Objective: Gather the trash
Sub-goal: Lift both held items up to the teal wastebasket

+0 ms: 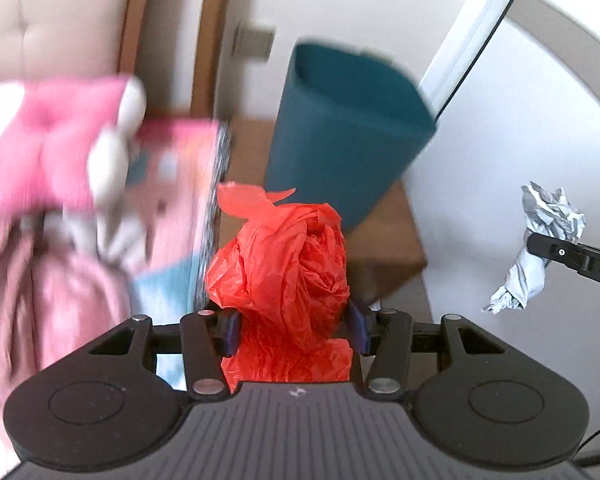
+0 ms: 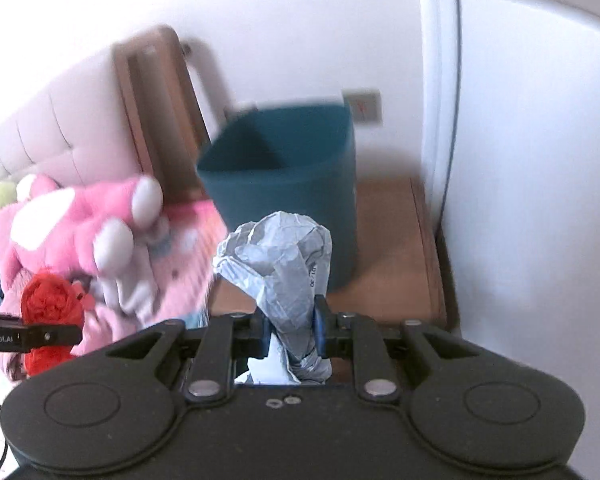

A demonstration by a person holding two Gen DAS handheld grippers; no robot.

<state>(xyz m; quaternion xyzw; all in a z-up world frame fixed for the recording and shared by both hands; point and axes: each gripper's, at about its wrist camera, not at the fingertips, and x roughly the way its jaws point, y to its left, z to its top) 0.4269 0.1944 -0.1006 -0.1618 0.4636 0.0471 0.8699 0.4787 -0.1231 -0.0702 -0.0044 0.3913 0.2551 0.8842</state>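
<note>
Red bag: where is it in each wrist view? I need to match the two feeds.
Left wrist: red bag at bottom centre, clamped in the left claw.
Right wrist: red bag at the far left edge, below the pink plush.
Shared landmark: the teal bin on the wooden stand, just behind each claw's load.

Pink plush toy with white paws (image 2: pixel 79 220), blurred, lying on pink patterned bedding (image 2: pixel 187 264). Beige tufted padded headboard (image 2: pixel 59 132) behind. Brown wooden bedside table (image 2: pixel 392 248). Grey wall plate (image 1: pixel 253 42).
</note>
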